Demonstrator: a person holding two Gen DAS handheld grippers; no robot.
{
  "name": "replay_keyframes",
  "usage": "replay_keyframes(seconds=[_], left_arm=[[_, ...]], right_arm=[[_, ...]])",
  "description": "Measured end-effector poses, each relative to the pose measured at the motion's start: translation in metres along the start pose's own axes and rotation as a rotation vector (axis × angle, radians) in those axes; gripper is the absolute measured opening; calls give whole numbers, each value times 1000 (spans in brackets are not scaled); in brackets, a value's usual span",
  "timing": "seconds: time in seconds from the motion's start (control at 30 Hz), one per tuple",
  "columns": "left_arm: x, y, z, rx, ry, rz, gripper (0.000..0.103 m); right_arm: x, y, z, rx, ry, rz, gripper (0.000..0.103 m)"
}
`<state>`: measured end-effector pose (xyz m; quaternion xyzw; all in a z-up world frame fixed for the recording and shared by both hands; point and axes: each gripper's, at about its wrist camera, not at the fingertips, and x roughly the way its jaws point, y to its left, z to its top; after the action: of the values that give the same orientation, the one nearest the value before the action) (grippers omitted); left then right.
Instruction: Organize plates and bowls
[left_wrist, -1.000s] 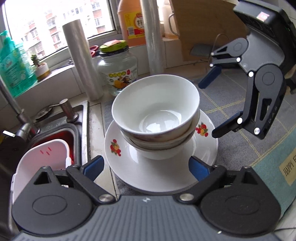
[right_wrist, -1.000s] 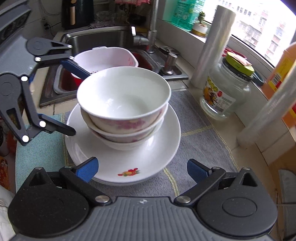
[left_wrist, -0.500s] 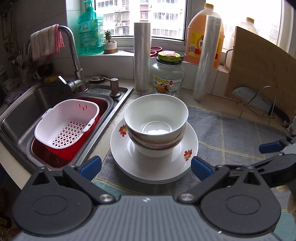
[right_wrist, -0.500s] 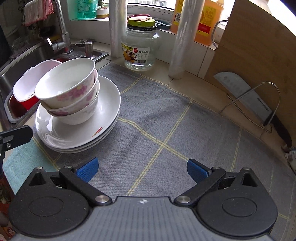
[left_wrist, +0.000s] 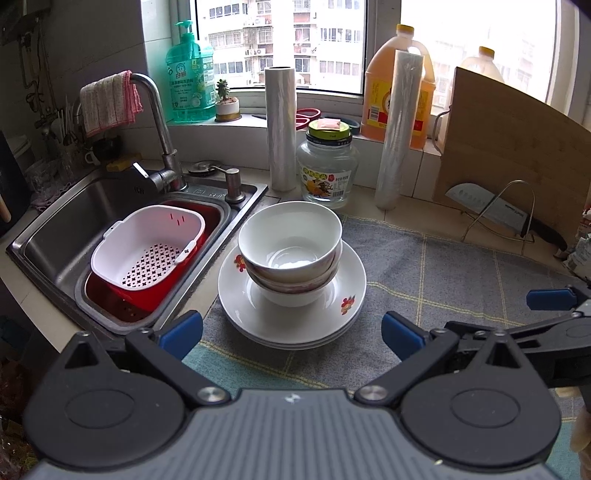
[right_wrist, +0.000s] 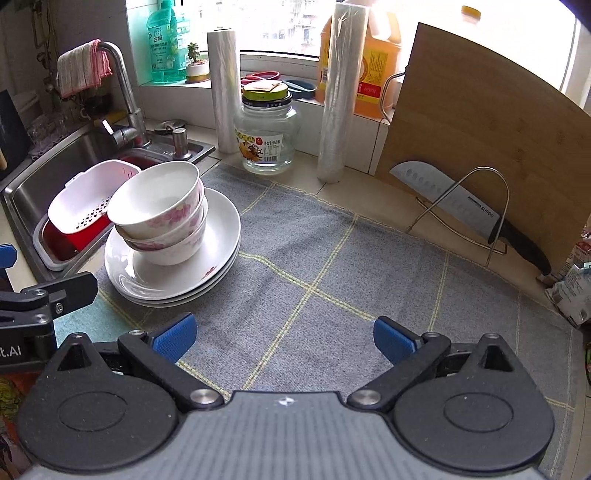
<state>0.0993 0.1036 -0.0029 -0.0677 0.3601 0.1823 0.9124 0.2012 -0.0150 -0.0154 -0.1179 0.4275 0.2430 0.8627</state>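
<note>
Covering counter: grey checked mat (right_wrist: 332, 266)

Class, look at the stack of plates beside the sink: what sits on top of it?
Three nested bowls sit on the plates. The lower bowls' insides and the top plate's centre are covered.

Both grippers are tilted downward side by side, nothing in either. The left gripper (left_wrist: 291, 334) has its blue fingers spread wide, same with the right gripper (right_wrist: 284, 338).
</note>
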Motion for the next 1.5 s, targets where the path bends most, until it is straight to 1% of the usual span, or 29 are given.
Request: replay_keyframes(seconds=[0.17,0.57,0.77,1.1,1.5], left_arm=[[-10,-5,0,14,-22,-11,102],[-20,-11,-1,6,-50,-24,102],[-23,-11,-3,7,-67,-30,102],[-26,-13,-3,1,-70,-10,102],[-26,-13,-3,-3,-69,-8,102]], right_arm=[[-13,-4,-2,11,-34,-11,103],[-28,-9,-6,20,-74,-35,103],[-27,-10,-8,14,-64,-23,103],[-29,-10,-8,-1,-71,-15,103],[-29,-10,-6,-8,-71,-20,103]])
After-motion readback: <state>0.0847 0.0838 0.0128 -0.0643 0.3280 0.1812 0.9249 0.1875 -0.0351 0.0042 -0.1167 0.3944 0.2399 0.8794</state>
